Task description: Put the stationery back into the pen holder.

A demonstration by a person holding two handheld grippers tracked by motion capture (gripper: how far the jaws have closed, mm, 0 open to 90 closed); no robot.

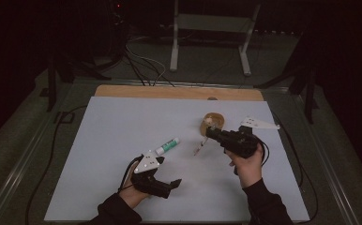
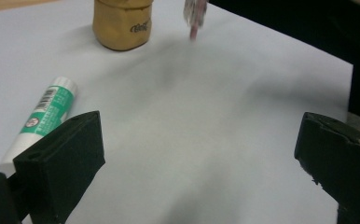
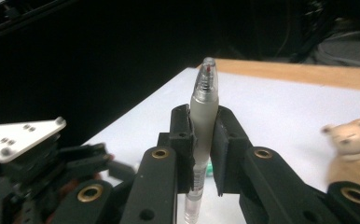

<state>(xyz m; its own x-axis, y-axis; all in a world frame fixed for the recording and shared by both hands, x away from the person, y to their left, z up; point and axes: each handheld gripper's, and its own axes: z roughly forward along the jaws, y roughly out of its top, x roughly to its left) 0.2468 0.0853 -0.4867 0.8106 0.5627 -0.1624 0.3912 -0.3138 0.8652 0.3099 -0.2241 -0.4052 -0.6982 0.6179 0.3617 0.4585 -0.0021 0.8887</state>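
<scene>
A clear pen with a red tip stands upright between the jaws of my right gripper, which is shut on it. In the high view that gripper is held just in front of a tan holder, and the pen slants down toward the white sheet. My left gripper rests near the front of the sheet with its jaws wide apart and nothing between them. A green and white glue stick lies beside its left jaw. The tan holder stands farther off.
A white sheet covers most of the wooden table. Cables run along the floor at both sides. A white stand is beyond the table's far edge. The tan holder appears blurred at right in the right gripper view.
</scene>
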